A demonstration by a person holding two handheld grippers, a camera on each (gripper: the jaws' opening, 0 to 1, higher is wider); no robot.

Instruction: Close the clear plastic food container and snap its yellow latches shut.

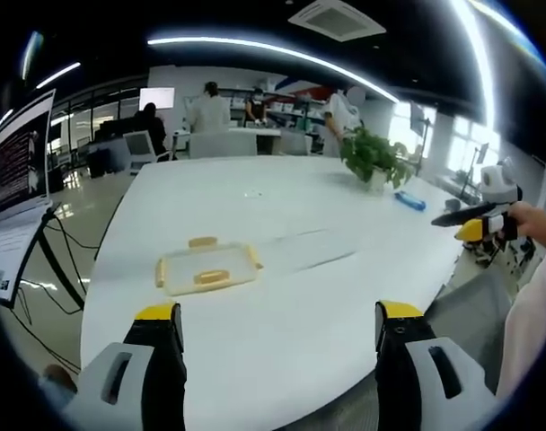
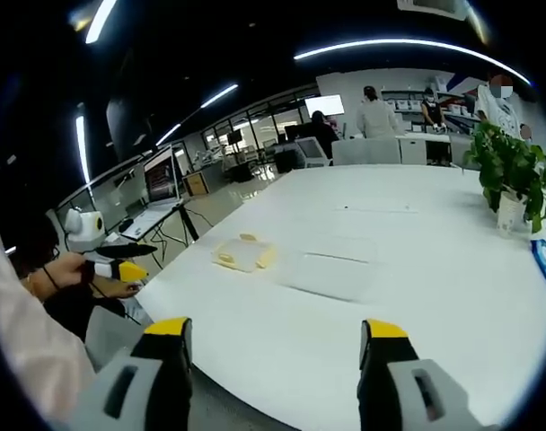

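Approaching is the step in hand: the left gripper and right gripper both have jaws spread wide and empty at the bottom of their views, well short of the clear container, which lies on the white table left of centre in the left gripper view. Its lid looks seated already, though I cannot tell for sure, and its yellow latches look unsnapped; the next move calls for bringing both grippers in to press those down.

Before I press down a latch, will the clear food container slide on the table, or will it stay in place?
It will probably slide. The container looks low, thin and empty, so likely light. The white table looks smooth and glossy, giving little grip. It is flat and wide, so it should hardly tip.
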